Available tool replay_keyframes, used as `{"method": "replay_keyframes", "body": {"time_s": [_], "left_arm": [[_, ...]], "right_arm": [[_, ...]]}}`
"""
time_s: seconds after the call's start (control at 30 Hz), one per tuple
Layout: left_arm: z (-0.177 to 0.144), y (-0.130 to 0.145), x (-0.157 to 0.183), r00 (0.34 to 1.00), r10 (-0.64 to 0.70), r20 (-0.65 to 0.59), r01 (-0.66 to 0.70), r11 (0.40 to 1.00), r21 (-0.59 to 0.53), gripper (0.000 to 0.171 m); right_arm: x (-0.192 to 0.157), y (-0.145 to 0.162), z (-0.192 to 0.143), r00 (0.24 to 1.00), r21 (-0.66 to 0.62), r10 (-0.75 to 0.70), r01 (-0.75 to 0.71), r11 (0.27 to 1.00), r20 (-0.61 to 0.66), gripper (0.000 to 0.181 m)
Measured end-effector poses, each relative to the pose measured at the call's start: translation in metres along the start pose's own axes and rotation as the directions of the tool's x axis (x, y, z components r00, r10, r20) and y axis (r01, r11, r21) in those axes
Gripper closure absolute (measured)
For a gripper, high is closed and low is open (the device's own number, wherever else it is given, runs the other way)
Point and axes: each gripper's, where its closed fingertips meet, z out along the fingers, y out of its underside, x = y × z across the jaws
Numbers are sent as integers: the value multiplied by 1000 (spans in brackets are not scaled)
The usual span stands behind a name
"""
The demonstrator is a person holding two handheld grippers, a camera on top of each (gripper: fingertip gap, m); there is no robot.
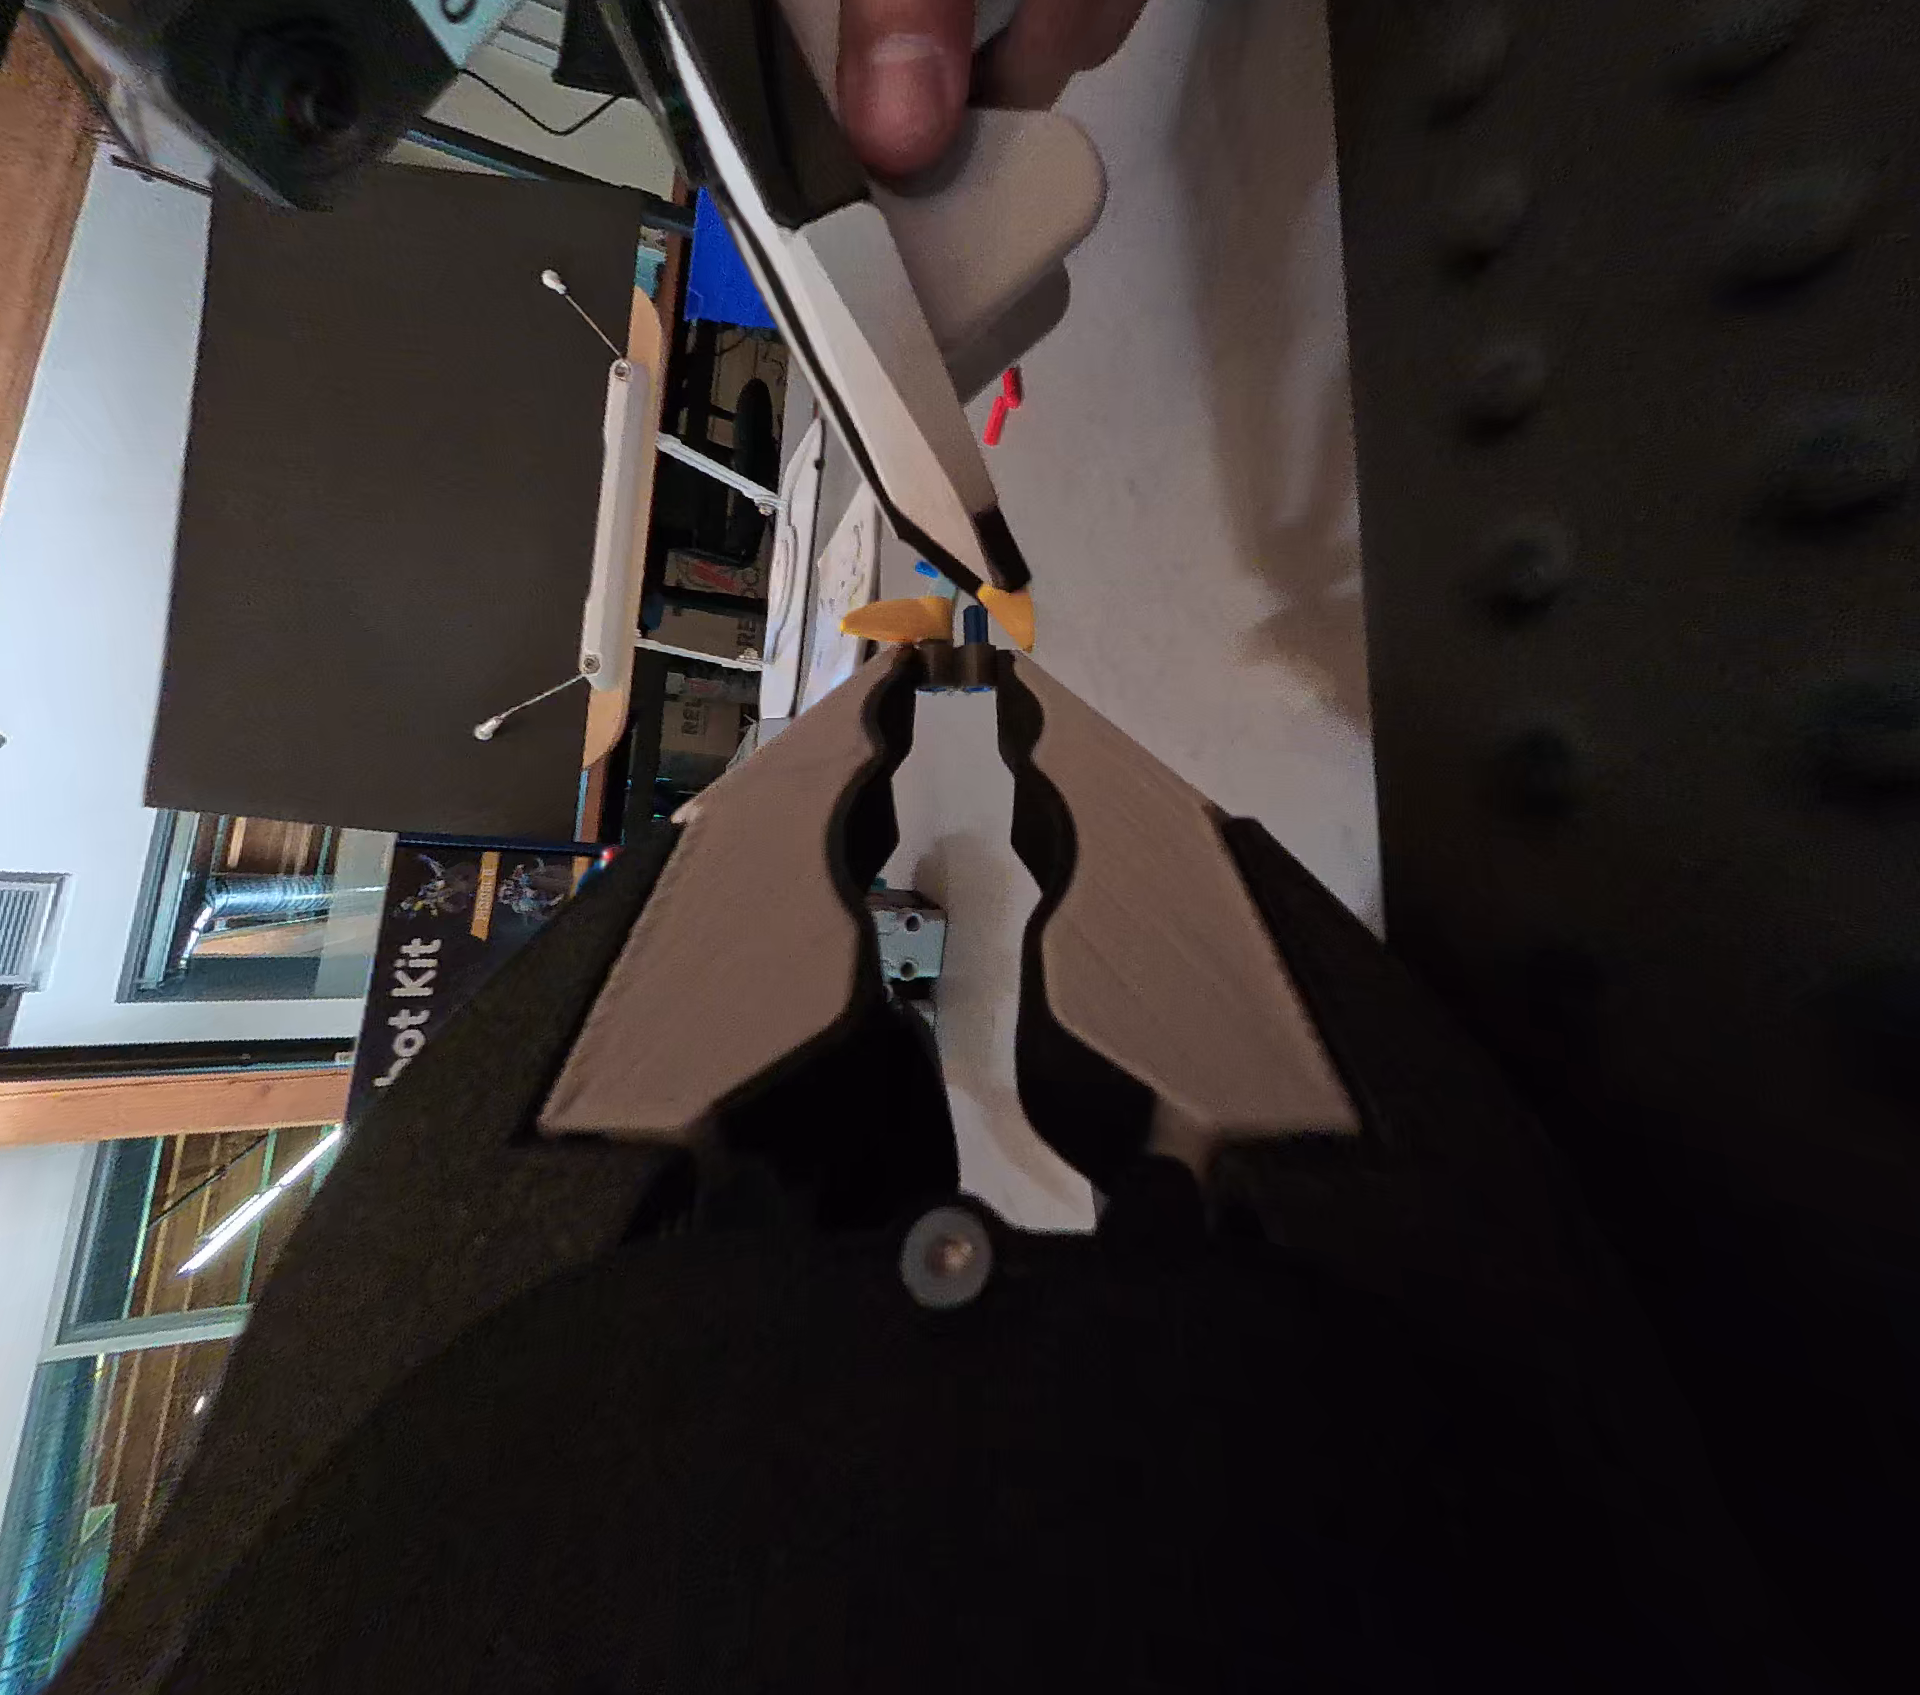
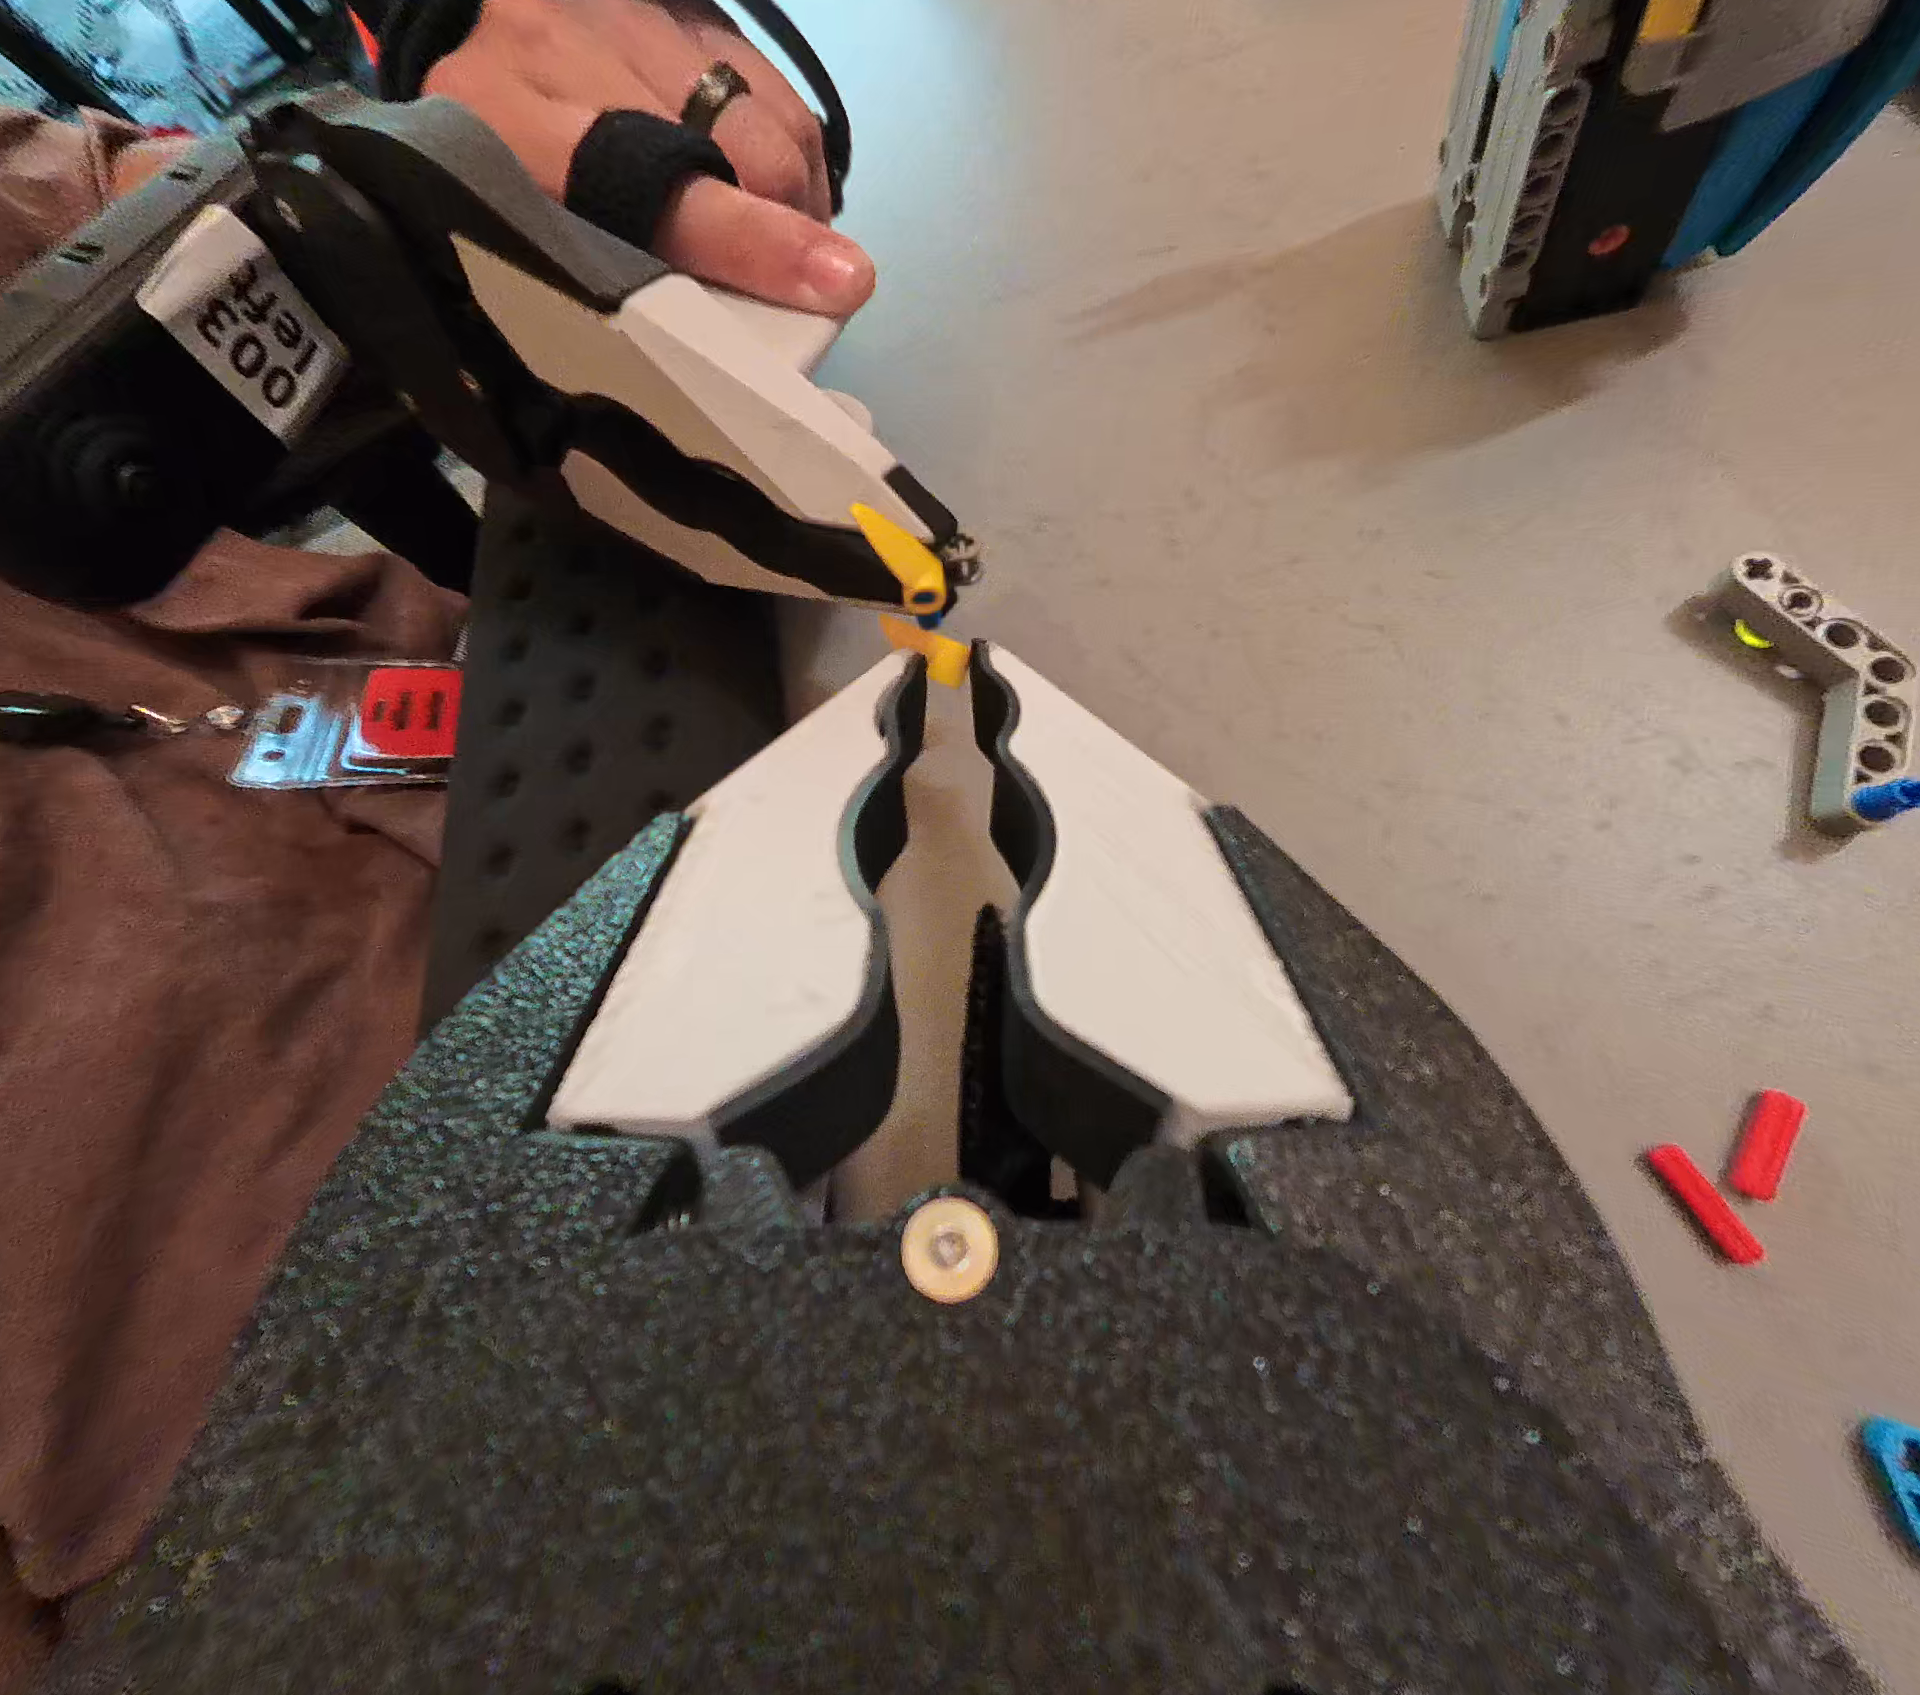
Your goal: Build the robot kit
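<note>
Yellow plastic sits at both sets of tips. The right gripper (image 2: 945, 658) has its jaws clenched on a small yellow part (image 2: 943, 660), pinched at the very ends. The left gripper (image 1: 956, 658) comes in from the side, its jaws closed on a dark bush (image 1: 956, 664) that carries a blue pin (image 1: 972, 627) and a second yellow part (image 1: 899, 615). The two held pieces are touching or very nearly so, raised above the bench (image 2: 1247, 450); I cannot tell whether they are joined.

A hand (image 2: 644, 97) wraps the left gripper's handle. A black perforated panel (image 2: 582, 710) lies just beyond the tips, next to a brown cloth (image 2: 208, 918) with a clear badge holder (image 2: 343, 726) on it. Well apart on the bench lie a grey bent beam (image 2: 1829, 689), two red pins (image 2: 1704, 1204) and a tall grey-and-blue assembly (image 2: 1621, 87).
</note>
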Motion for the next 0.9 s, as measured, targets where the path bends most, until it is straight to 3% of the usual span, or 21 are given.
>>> {"method": "replay_keyframes", "body": {"time_s": [0.57,0.9], "left_arm": [[0,1,-2,1000,7,13,-7,1000,-16,157],[-3,0,-7,995,-97,-5,98,995,24,157]], "right_arm": [[-4,-7,0,981,66,153,-162,985,116,174],[0,-7,0,999,99,40,-39,994,-3,174]]}}
